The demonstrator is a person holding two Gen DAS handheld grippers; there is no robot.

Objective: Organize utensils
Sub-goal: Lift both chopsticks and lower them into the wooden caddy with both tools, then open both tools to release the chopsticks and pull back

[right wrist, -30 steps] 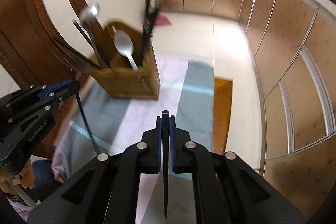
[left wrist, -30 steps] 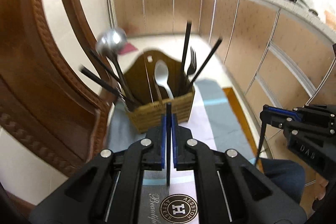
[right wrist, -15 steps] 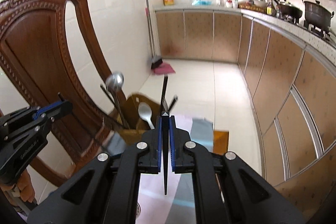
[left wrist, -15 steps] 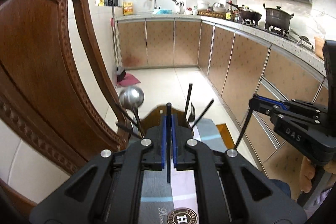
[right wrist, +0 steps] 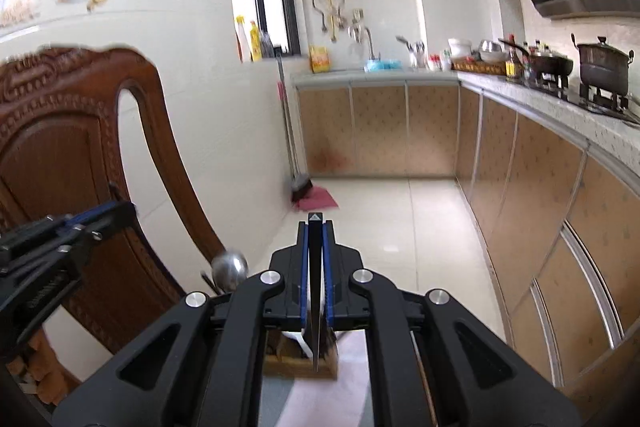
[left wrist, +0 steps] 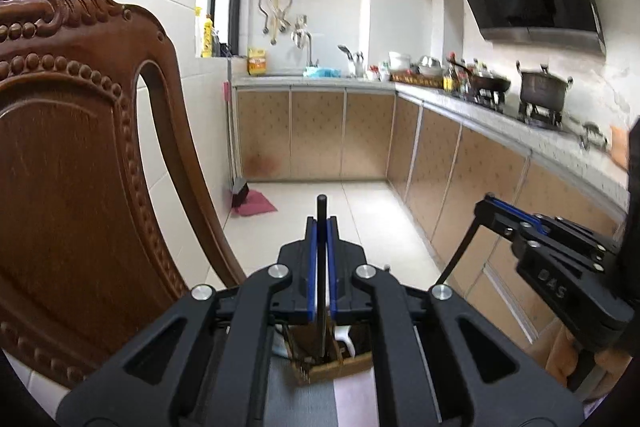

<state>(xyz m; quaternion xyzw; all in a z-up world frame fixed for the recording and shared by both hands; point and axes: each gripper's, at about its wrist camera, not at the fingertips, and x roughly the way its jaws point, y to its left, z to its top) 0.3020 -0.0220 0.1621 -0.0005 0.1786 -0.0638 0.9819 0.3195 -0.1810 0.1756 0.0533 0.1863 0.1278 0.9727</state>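
My left gripper (left wrist: 321, 223) is shut on a black chopstick (left wrist: 321, 267) that stands upright between its blue pads. My right gripper (right wrist: 315, 227) is shut on a second black chopstick (right wrist: 315, 307), which tapers downward. The right gripper also shows at the right of the left wrist view (left wrist: 552, 251), its chopstick (left wrist: 458, 255) slanting down. The left gripper shows at the left of the right wrist view (right wrist: 60, 239). The woven utensil basket (right wrist: 300, 367) sits low, mostly hidden behind the grippers, with a steel ladle (right wrist: 229, 267) sticking up. It also shows in the left wrist view (left wrist: 332, 367).
A carved wooden chair back (left wrist: 80, 187) stands close on the left. Kitchen cabinets (left wrist: 480, 179) and a worktop with pots (left wrist: 542, 87) run along the right. A broom and red cloth (right wrist: 312, 197) lie on the floor. A striped cloth (right wrist: 332, 395) lies under the basket.
Both grippers have tilted upward, so the basket has dropped from the middle of each view to the bottom edge. Each still holds its chopstick.
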